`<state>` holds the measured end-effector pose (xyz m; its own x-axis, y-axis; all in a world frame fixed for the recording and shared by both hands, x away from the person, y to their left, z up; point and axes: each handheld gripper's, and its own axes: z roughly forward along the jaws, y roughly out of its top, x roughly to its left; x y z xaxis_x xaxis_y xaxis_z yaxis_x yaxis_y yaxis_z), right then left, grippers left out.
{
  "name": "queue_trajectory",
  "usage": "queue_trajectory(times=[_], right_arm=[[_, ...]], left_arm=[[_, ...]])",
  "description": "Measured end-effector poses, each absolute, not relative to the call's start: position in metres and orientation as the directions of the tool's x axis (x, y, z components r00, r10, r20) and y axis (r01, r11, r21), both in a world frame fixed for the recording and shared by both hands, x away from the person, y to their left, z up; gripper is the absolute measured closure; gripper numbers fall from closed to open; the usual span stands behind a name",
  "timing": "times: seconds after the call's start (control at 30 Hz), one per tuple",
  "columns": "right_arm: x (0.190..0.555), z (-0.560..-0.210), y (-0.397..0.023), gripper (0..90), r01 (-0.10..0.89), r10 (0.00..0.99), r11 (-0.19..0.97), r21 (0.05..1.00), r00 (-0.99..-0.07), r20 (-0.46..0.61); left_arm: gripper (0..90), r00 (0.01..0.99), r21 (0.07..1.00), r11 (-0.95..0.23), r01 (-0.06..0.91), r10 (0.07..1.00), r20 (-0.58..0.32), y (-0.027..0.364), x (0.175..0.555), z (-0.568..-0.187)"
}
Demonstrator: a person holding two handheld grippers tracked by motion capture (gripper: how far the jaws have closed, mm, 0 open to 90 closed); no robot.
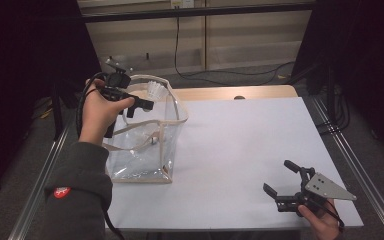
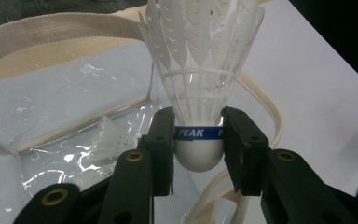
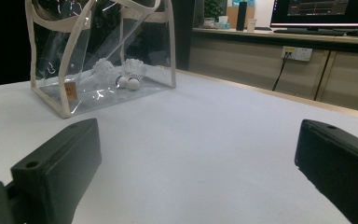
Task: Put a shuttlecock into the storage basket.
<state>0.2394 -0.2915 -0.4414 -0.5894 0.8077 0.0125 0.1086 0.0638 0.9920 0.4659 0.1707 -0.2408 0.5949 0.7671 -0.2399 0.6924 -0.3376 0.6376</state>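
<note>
Left gripper (image 2: 198,140) is clamped on a white feather shuttlecock (image 2: 200,70) at its rounded cork base, blue band reading "PEAK" just above the cork, feathers flaring away from the jaws; it's held over the open top of the clear bag (image 1: 145,150) with cream trim and straps. Two more shuttlecocks (image 3: 121,72) lie on the bag floor. Right gripper (image 1: 285,182) rests low near the white table's (image 1: 240,150) near edge, jaws wide apart, nothing between them.

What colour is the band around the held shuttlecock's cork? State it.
Blue with white lettering, on the shuttlecock between the left gripper jaws; clearest in the left gripper view.
</note>
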Motion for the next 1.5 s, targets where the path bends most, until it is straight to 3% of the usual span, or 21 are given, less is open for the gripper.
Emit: queue_trajectory(times=[1.5], right_arm=[[0.239, -0.441, -0.292, 0.2, 0.105, 0.805, 0.066, 0.992, -0.594, 0.010]], left_arm=[[65.4, 0.566, 0.628, -0.321, 0.709, 0.790, -0.236, 0.186, 0.465, -0.249]])
